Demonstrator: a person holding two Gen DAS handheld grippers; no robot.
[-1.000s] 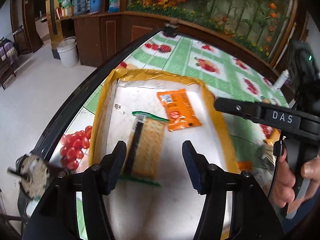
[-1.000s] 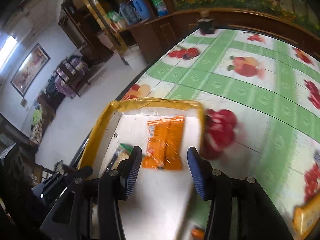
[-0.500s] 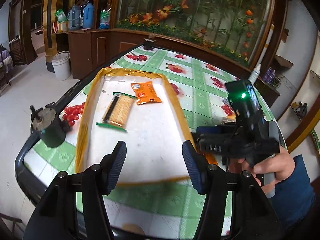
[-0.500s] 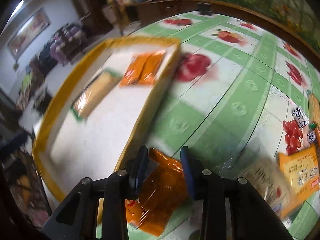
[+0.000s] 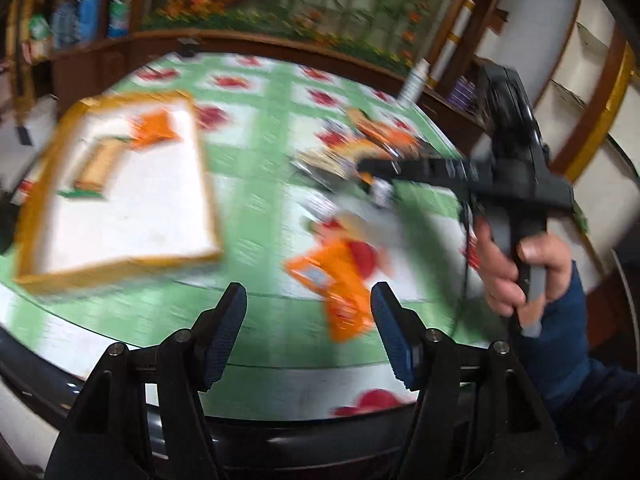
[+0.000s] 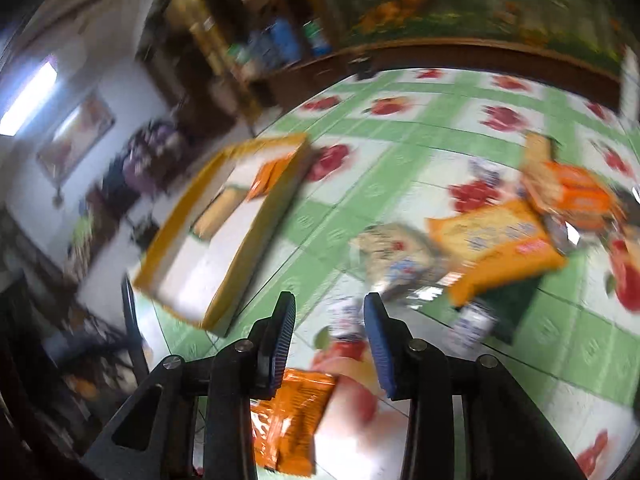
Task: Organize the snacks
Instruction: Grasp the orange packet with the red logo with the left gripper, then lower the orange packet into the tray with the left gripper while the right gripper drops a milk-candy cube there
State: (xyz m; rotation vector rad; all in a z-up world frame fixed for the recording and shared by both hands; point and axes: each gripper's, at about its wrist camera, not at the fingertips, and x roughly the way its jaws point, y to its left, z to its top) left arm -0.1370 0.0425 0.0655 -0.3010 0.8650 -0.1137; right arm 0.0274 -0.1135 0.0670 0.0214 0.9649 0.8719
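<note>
The yellow-rimmed white tray (image 5: 120,216) (image 6: 208,264) lies at the table's left and holds an orange packet (image 5: 154,130) and a cracker pack (image 5: 100,164). Another orange packet (image 5: 340,288) (image 6: 292,420) lies flat on the green fruit-print cloth, right of the tray. My left gripper (image 5: 308,320) hovers before it, jaws opening, nothing between them. My right gripper (image 6: 328,320) is past that packet, which lies under its fingers' base. Its jaws are opening with only the cloth between the tips. A hand holds it at the right of the left wrist view (image 5: 376,176). Both views are blurred.
A heap of loose snacks lies to the right: a yellow-orange bag (image 6: 496,240), an orange box (image 6: 576,196) and a silvery packet (image 6: 400,256). The table's dark rounded edge (image 5: 280,432) runs just below my left gripper. A wooden counter with bottles stands behind.
Both grippers pulled back out of the tray and swung right toward the loose snacks. The right jaws narrowed over the orange table packet, then passed beyond it. The left jaws widened slightly.
</note>
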